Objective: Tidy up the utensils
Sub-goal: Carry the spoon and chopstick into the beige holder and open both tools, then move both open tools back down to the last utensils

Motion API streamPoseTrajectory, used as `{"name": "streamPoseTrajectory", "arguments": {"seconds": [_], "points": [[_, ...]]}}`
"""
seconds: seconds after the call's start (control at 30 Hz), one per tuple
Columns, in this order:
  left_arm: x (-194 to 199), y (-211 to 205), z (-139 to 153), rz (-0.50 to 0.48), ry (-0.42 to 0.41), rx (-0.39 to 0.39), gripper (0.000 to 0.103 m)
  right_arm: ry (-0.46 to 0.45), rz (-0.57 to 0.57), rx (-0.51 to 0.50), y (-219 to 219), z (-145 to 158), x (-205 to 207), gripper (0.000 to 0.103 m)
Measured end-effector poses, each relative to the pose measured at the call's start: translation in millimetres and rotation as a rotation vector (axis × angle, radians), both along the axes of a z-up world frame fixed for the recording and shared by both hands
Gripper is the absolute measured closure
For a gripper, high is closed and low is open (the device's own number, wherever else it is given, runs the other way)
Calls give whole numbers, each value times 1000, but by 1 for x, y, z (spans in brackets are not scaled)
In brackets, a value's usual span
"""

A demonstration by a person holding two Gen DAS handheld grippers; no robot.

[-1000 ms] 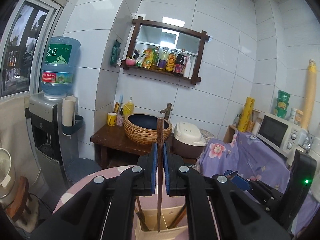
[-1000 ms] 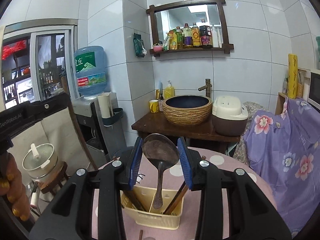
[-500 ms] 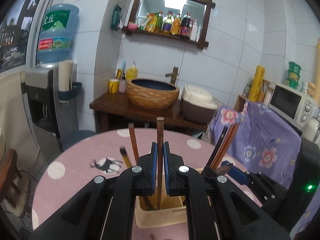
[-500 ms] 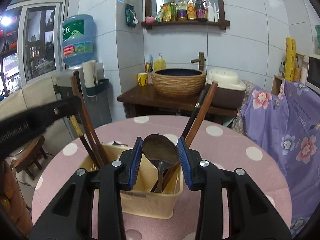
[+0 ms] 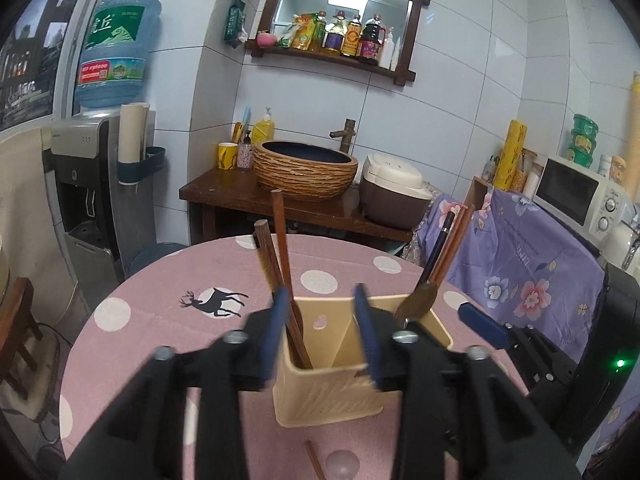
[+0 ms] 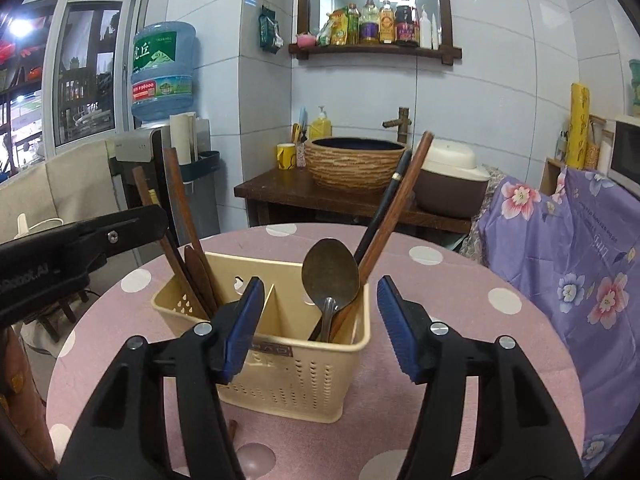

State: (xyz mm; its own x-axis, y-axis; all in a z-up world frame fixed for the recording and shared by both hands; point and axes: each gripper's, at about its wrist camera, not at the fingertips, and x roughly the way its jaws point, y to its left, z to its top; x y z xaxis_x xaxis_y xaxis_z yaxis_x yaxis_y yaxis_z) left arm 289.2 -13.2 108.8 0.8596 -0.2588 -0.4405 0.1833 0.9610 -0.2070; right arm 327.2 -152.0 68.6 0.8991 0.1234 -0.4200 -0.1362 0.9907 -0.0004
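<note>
A cream two-compartment utensil holder (image 6: 280,376) stands on the pink dotted round table (image 6: 460,320); it also shows in the left wrist view (image 5: 324,396). Its left compartment holds brown wooden chopsticks (image 6: 180,216), also seen in the left wrist view (image 5: 280,240). Its right compartment holds a metal spoon (image 6: 330,276) and more chopsticks (image 6: 396,204). My left gripper (image 5: 320,328) is open and empty above the holder. My right gripper (image 6: 320,328) is open and empty, just in front of the spoon. One loose chopstick (image 5: 314,460) lies on the table in front of the holder.
A wooden stand with a woven basin (image 6: 356,164) and a rice cooker (image 6: 448,184) is behind the table. A water dispenser (image 5: 92,184) stands at the left. A floral purple cover (image 6: 580,260) and a microwave (image 5: 580,196) are at the right.
My left gripper opened and let go of the chopstick, which now stands in the left compartment. My right gripper opened wider and left the spoon standing in the right compartment.
</note>
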Motion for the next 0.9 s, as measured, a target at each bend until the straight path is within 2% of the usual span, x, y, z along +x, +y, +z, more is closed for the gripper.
{"name": "streamPoseTrajectory", "arguments": {"seconds": [0.07, 0.13, 0.3, 0.43, 0.57, 0.73, 0.9], "points": [[-14, 10, -4, 9, -7, -21, 45, -3, -8, -13, -2, 0, -14, 44], [-28, 19, -12, 37, 0, -21, 38, 34, -11, -16, -4, -3, -30, 44], [-61, 38, -56, 123, 72, 40, 37, 194, 21, -38, 1, -33, -64, 44], [-78, 43, -89, 155, 136, 75, 39, 307, 46, -53, 19, -73, -85, 60], [-91, 47, -104, 165, 164, 96, 39, 416, 52, -44, 32, -108, -87, 65], [-100, 56, -112, 172, 182, 85, 39, 486, 42, -22, 38, -128, -83, 71], [-104, 60, -117, 171, 198, 70, 39, 482, 32, -52, 48, -134, -84, 73]]}}
